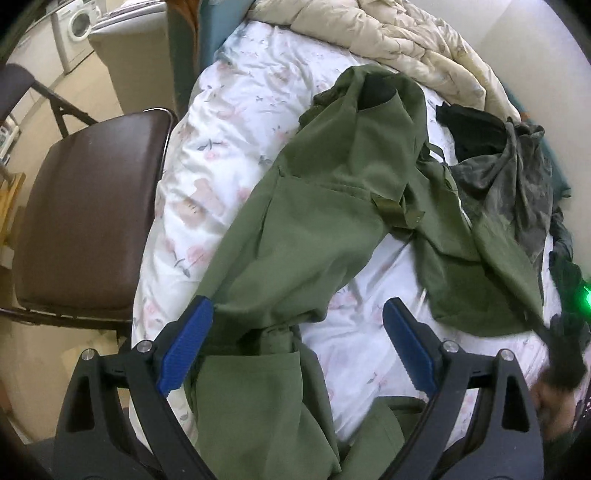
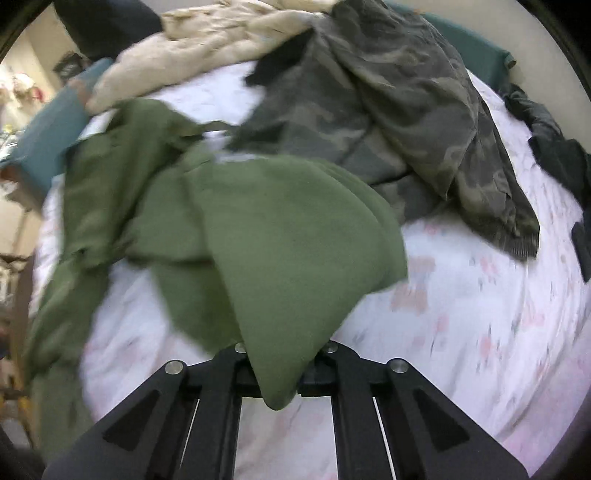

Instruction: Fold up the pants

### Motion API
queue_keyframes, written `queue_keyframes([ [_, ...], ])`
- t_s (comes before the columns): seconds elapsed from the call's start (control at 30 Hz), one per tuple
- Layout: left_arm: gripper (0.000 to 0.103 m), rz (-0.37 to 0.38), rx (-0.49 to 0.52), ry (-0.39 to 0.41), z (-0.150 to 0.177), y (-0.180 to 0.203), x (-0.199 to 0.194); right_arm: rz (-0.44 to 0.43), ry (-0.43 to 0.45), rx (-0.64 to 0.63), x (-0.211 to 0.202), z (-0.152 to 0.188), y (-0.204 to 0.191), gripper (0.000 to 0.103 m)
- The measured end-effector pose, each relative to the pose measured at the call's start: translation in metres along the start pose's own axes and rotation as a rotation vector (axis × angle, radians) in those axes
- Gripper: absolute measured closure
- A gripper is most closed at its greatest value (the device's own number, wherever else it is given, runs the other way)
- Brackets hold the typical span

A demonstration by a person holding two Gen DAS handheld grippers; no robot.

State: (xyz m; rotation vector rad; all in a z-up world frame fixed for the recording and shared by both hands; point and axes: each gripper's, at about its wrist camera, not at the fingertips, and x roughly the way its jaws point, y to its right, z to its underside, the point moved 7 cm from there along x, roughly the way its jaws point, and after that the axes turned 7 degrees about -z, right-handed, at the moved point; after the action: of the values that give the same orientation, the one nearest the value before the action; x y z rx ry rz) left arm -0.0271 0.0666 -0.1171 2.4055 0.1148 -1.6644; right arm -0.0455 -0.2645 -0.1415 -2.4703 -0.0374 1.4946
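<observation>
1. While the green pants [image 1: 325,206] lie crumpled and twisted across the floral sheet [image 1: 229,122] of the bed, we judge that no fold is made yet.
2. Our right gripper [image 2: 280,384] is clamped on a bunched end of the pants; our left gripper [image 1: 295,347] stands with its pads apart astride the other end, gripping nothing.
3. Straightening the legs and every fold remain.
4. Beyond lie camouflage clothing [image 2: 406,110], a cream quilt [image 1: 388,33] and a brown chair [image 1: 92,206].
</observation>
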Motion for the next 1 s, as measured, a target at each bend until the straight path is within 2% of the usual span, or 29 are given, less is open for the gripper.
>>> queue_keyframes([
  [0.03,0.011,0.009,-0.011,0.006,0.001,-0.002,-0.004,-0.037,-0.012,-0.001,-0.009,0.01,-0.008,0.098],
  [0.07,0.011,0.012,-0.021,0.008,0.002,-0.003,-0.006,-0.095,-0.045,-0.013,-0.023,0.032,-0.022,0.098],
  [0.13,0.011,0.03,-0.044,-0.003,0.005,-0.006,-0.008,-0.151,-0.108,-0.061,-0.041,0.072,-0.045,0.098],
  [0.2,0.011,0.06,-0.056,-0.018,0.008,-0.004,-0.011,-0.187,-0.173,-0.099,-0.051,0.107,-0.065,0.098],
  [0.27,0.011,0.054,-0.046,-0.005,0.009,-0.003,-0.016,-0.22,-0.281,-0.132,-0.055,0.159,-0.083,0.099],
  [0.33,0.011,0.028,-0.029,0.02,0.009,-0.004,-0.019,-0.236,-0.388,-0.148,-0.053,0.204,-0.094,0.099],
  [0.4,0.011,0.019,-0.029,0.023,0.007,-0.006,-0.018,-0.224,-0.456,-0.189,-0.046,0.239,-0.103,0.099],
  [0.47,0.011,0.02,-0.045,0.017,0.006,-0.008,-0.016,-0.196,-0.498,-0.2,-0.032,0.256,-0.101,0.099],
  [0.53,0.011,0.023,-0.054,0.009,0.005,-0.009,-0.014,-0.179,-0.533,-0.196,-0.018,0.26,-0.097,0.096],
  [0.67,0.011,0.018,-0.027,0.004,0.002,-0.004,-0.012,-0.194,-0.59,-0.169,-0.017,0.254,-0.095,0.078],
  [0.7,0.011,0.023,-0.026,0.003,0.0,-0.002,-0.013,-0.201,-0.595,-0.181,-0.022,0.248,-0.098,0.055],
  [0.73,0.011,0.031,-0.029,0.005,-0.002,-0.001,-0.015,-0.213,-0.598,-0.186,-0.031,0.243,-0.1,0.027],
  [0.77,0.011,0.041,-0.035,0.008,-0.004,0.0,-0.018,-0.238,-0.589,-0.18,-0.044,0.236,-0.104,0.02],
  [0.9,0.011,0.093,-0.067,0.038,-0.015,0.002,-0.036,-0.314,-0.552,-0.18,-0.101,0.207,-0.121,0.019],
  [1.0,0.011,0.093,-0.129,0.068,-0.017,-0.007,-0.047,-0.377,-0.409,-0.163,-0.14,0.149,-0.129,0.019],
])
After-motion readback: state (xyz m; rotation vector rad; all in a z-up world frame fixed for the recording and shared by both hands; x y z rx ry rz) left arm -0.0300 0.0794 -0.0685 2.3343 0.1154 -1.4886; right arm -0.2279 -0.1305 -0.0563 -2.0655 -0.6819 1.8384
